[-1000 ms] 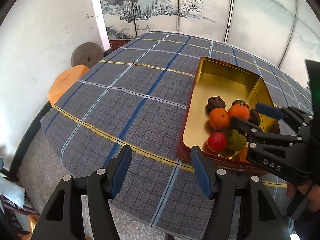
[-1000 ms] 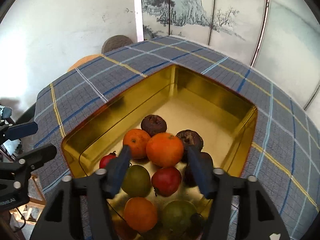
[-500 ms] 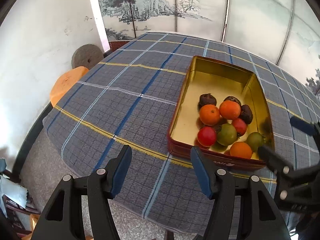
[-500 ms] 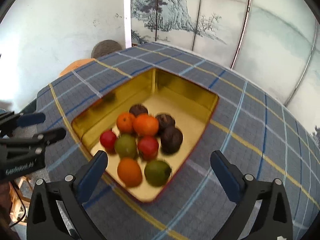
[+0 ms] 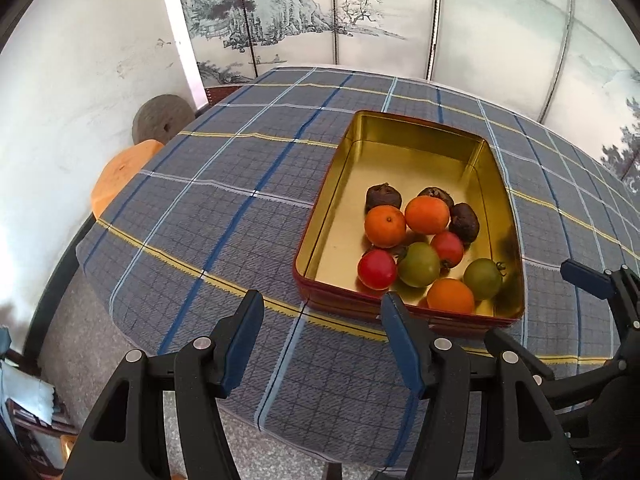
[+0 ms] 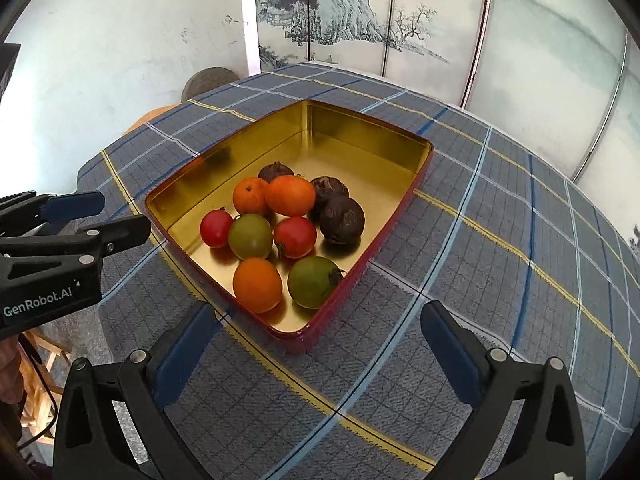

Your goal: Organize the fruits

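- Resting on the desk (image 5: 224,216), under a blue-grey plaid cloth (image 6: 500,264), is a gold-lined tin (image 5: 400,128) with a red outer wall; it holds all the fruit.
- Fruit lies grouped in the near half of the tin, the far half bare.
- Three oranges: two (image 6: 290,195) side by side and touching in mid-tin, a third (image 6: 257,285) by the near wall.
- Two red tomatoes: one (image 6: 216,229) at the left of the group, the other (image 6: 295,237) in the middle.
- Two green tomatoes: one (image 6: 250,236) between the reds, touching both; the other (image 6: 314,281) near the tin's closest corner, just beside the third orange.
- Three dark, wrinkled fruits (image 6: 342,220) lie at the far and right edge of the group, touching the oranges.
- Left tongs (image 5: 320,340): partly apart, nothing between the blue pads (image 5: 402,344), above the cloth just short of the tin's near wall.
- Right tongs (image 6: 316,346): spread wide and empty, over the cloth with the tin's near corner between the pads in view, touching neither.
- Each tool appears at the edge of the other's view, to either side of the tin.
- Behind the desk: a painted folding screen (image 5: 304,12), a white wall, a round orange stool (image 5: 120,172) and a grey stone disc (image 5: 162,120) leaning on the wall.
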Tool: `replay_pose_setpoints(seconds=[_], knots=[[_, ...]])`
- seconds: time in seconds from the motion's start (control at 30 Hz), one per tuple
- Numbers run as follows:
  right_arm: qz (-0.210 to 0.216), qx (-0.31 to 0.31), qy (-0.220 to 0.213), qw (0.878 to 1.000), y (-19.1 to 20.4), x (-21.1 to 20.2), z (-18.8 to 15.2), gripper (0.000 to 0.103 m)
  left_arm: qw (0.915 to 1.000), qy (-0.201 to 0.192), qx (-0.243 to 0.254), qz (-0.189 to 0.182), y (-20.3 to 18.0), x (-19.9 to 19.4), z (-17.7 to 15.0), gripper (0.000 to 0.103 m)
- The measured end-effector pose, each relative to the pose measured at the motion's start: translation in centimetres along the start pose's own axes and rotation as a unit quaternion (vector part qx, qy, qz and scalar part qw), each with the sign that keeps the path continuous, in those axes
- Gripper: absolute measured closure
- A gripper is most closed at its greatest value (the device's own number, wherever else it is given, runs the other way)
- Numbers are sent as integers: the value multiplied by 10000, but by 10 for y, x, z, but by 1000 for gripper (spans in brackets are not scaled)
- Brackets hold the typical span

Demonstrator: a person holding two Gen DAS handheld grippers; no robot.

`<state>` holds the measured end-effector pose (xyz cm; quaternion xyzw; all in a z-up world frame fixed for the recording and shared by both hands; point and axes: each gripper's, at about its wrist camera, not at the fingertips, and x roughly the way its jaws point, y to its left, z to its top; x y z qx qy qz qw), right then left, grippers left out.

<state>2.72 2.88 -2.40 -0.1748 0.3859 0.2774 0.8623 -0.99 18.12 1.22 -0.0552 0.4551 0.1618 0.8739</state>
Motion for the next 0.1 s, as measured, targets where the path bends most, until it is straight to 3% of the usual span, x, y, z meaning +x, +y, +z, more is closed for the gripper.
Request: replay_pose_setpoints(seconds=[0.1], knots=[[5,13,-16,10000,-1,-1,-1,2,10000,2,21,2,-2,-1,1,41]])
